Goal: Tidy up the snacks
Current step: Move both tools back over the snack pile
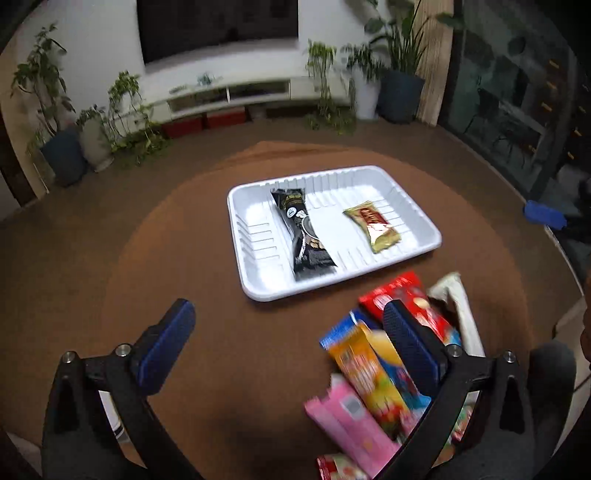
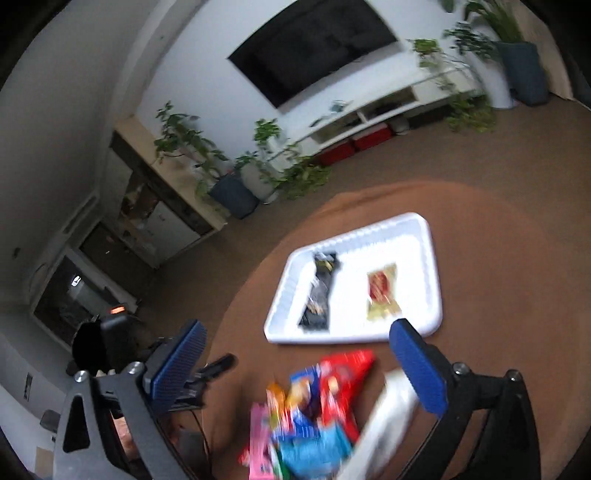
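White plastic forms the ribbed tray [image 1: 334, 232] that sits near the middle of the round brown table [image 1: 207, 266]. Inside it a long black snack packet [image 1: 303, 236] lies at the 9 o'clock side and a smaller gold and red packet [image 1: 373, 225] at the 3 o'clock side, well apart from each other. Off the tray, toward 5 o'clock from it, a loose heap of snacks [image 1: 376, 365] rests on the table: a red pack, an orange one over a blue one, a pink one nearest the camera, and something white at the heap's far right edge. The left gripper [image 1: 291, 343] hangs above the table with its blue-padded fingers [image 1: 166, 347] spread wide and nothing between them; its right finger overlaps the heap in view. The right gripper [image 2: 295, 365] also stands wide apart and empty, above the blurred heap, with the tray at 12 o'clock beyond it. Potted plants [image 1: 55, 110] and a dark screen [image 1: 218, 26] line the far wall.
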The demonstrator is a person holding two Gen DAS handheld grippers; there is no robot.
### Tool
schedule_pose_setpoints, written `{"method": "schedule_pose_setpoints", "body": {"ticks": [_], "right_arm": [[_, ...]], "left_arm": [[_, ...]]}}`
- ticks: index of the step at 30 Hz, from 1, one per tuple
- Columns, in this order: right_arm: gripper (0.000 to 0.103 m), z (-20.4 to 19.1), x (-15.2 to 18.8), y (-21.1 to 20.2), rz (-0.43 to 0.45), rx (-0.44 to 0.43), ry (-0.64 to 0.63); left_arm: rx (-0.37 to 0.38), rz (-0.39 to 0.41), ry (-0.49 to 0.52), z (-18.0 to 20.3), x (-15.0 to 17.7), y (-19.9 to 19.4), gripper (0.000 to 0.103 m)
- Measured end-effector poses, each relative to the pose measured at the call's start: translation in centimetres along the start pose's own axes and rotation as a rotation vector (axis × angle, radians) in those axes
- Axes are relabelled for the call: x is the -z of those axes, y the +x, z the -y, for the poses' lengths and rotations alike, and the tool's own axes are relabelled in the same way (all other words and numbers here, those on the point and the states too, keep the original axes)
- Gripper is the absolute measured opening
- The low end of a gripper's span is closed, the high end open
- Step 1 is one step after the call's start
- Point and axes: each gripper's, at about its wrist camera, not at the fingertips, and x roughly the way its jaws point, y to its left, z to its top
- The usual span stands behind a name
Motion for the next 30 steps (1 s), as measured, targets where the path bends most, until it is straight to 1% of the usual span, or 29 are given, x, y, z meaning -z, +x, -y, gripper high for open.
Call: {"method": "schedule_pose_setpoints", "body": {"ticks": [2, 4, 5, 6, 7, 9, 10, 12, 13, 14, 16, 18, 19, 21, 23, 26, 28, 30], "right_arm": [[0.100, 0.2, 2.4, -1.3, -0.015, 0.064, 0.037], [0.100, 0.1, 4.8, -2.0, -0.030, 0.132, 0.035], [0.098, -0.2, 6.3, -2.5, -0.035, 0.176, 0.020], [0.096, -0.5, 7.4, -2.7, -0.036, 0.200, 0.008], [0.096, -0.8, 8.4, -3.0, -0.037, 0.222, -0.006], [0.096, -1.7, 10.2, -3.3, -0.037, 0.269, -0.038], [0.095, -2.1, 11.1, -3.5, -0.035, 0.288, -0.061], [0.091, -3.0, 12.7, -3.8, -0.025, 0.329, -0.130], [0.090, -3.5, 13.5, -3.8, -0.022, 0.365, -0.170], [0.090, -3.6, 14.0, -3.7, -0.025, 0.379, -0.186], [0.090, -3.3, 15.2, -3.3, -0.048, 0.377, -0.178], [0.090, -2.8, 16.3, -2.3, -0.088, 0.358, -0.156], [0.090, -2.8, 16.7, -1.7, -0.100, 0.365, -0.161], [0.090, -2.9, 17.2, -0.9, -0.109, 0.361, -0.172], [0.085, -3.0, 17.5, -0.3, -0.121, 0.339, -0.188], [0.077, -3.0, 18.2, 0.7, -0.159, 0.328, -0.204], [0.064, -2.7, 18.3, 1.7, -0.192, 0.315, -0.193], [0.059, -2.5, 18.4, 2.7, -0.221, 0.318, -0.194]], "left_arm": [[0.067, 0.016, -0.041, 0.2, 2.3, -2.2, 0.103], [0.126, 0.016, -0.070, 0.6, 4.6, -3.6, 0.103], [0.139, 0.008, -0.076, 1.0, 5.9, -4.0, 0.103], [0.139, -0.007, -0.076, 1.3, 6.9, -4.2, 0.103], [0.141, -0.033, -0.080, 1.8, 8.2, -4.1, 0.103], [0.158, -0.058, -0.087, 2.2, 10.0, -4.2, 0.103], [0.156, -0.063, -0.089, 2.5, 10.8, -4.2, 0.103], [0.143, -0.069, -0.103, 2.8, 12.4, -4.4, 0.103], [0.145, -0.081, -0.115, 2.9, 13.0, -4.2, 0.103], [0.146, -0.095, -0.124, 3.0, 13.5, -3.8, 0.103], [0.145, -0.108, -0.132, 3.2, 14.3, -3.3, 0.103], [0.140, -0.105, -0.142, 3.2, 14.8, -3.2, 0.103], [0.137, -0.103, -0.142, 3.2, 14.7, -3.0, 0.103], [0.117, -0.092, -0.138, 3.2, 14.9, -3.3, 0.103], [0.082, -0.095, -0.124, 3.3, 14.5, -2.9, 0.103], [0.117, -0.111, -0.135, 2.9, 14.7, -2.7, 0.103], [0.144, -0.111, -0.122, 2.9, 14.5, -2.7, 0.103], [0.160, -0.114, -0.112, 3.0, 14.4, -2.8, 0.103]]}}
